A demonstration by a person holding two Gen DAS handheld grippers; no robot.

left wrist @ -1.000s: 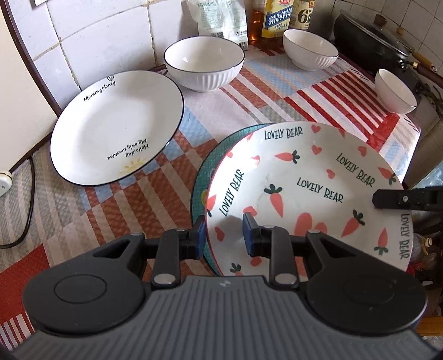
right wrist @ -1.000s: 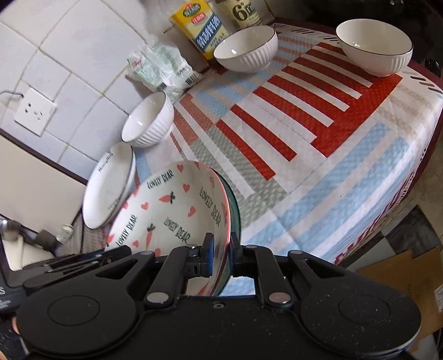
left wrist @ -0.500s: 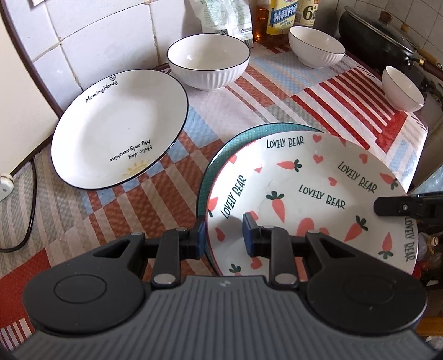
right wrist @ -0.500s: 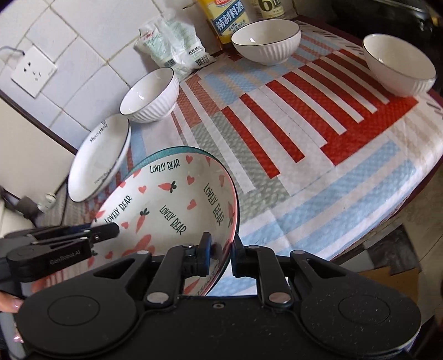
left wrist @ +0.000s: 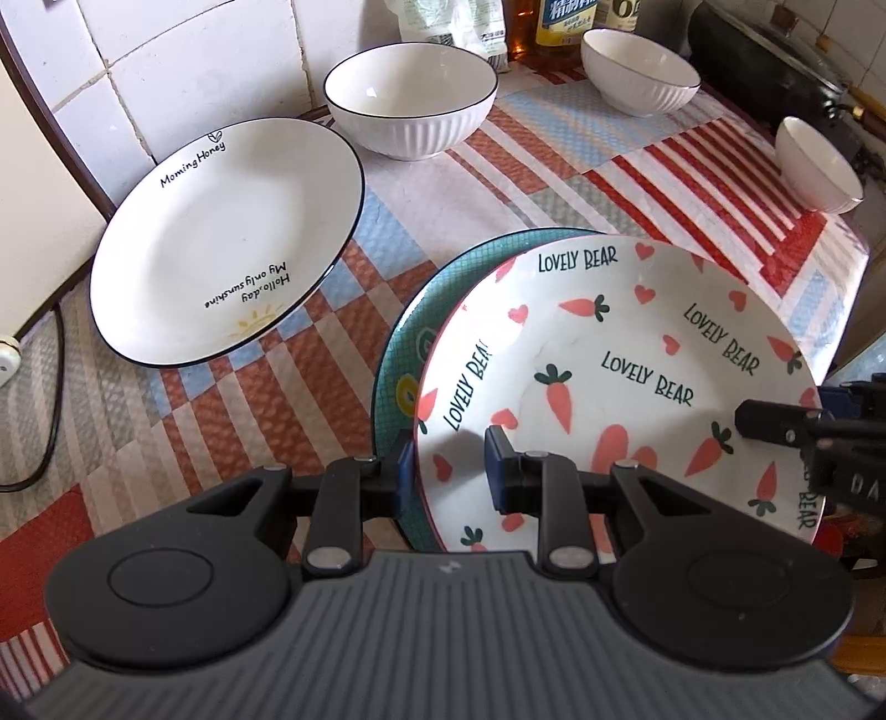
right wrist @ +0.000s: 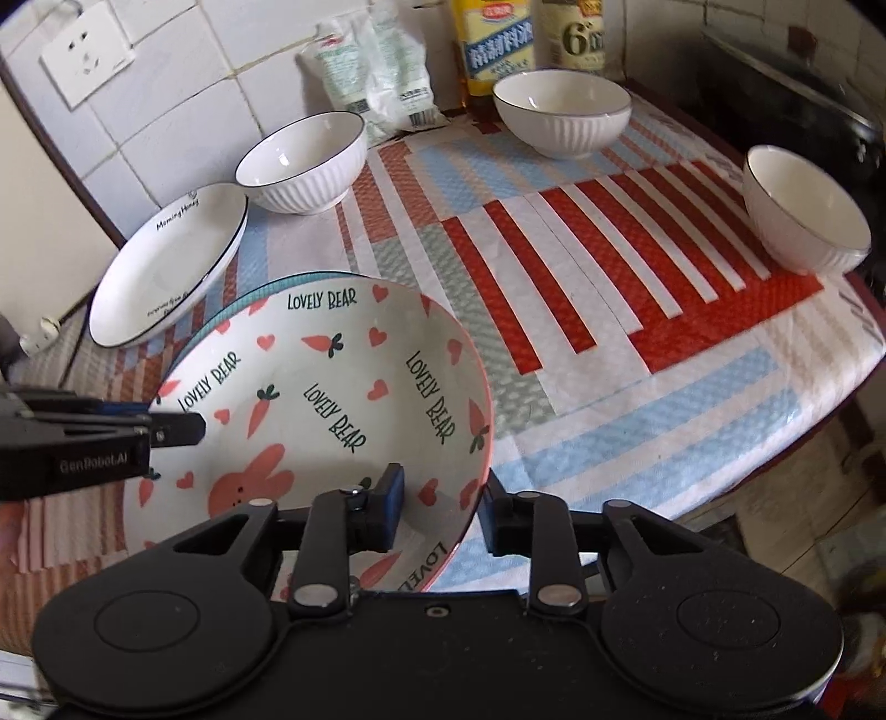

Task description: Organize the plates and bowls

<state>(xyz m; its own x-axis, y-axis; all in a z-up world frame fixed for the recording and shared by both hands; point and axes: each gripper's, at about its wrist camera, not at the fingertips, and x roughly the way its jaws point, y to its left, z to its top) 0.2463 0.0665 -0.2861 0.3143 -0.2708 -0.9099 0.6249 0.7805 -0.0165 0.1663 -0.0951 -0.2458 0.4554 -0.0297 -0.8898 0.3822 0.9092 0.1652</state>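
Both tools [left wrist: 447, 465] [right wrist: 443, 507] slightly parted, fingers straddling rims.

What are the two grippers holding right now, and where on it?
Both straddle the carrot-print "Lovely Bear" plate at opposite rim edges: left gripper, right gripper. Their fingers look open, so no firm hold.

carrot-print plate [left wrist: 620, 365] atop teal plate [left wrist: 437, 299], white plate [left wrist: 221, 238], three white bowls [left wrist: 410, 105]

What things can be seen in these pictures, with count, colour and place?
carrot plate: 1, white with red carrots, near edge, on the teal plate
teal plate: 1, teal, under it
white plate: 1, white, dark rim, left by the wall
bowls: 3, white, at back and right
cloth: 1, red, blue, white, covering the table
bottles: 2, at back
bag: 1, whitish, by the wall
socket: 1, white, on the wall
left tongs: open around the plates' rim
right tongs: open around carrot plate's rim
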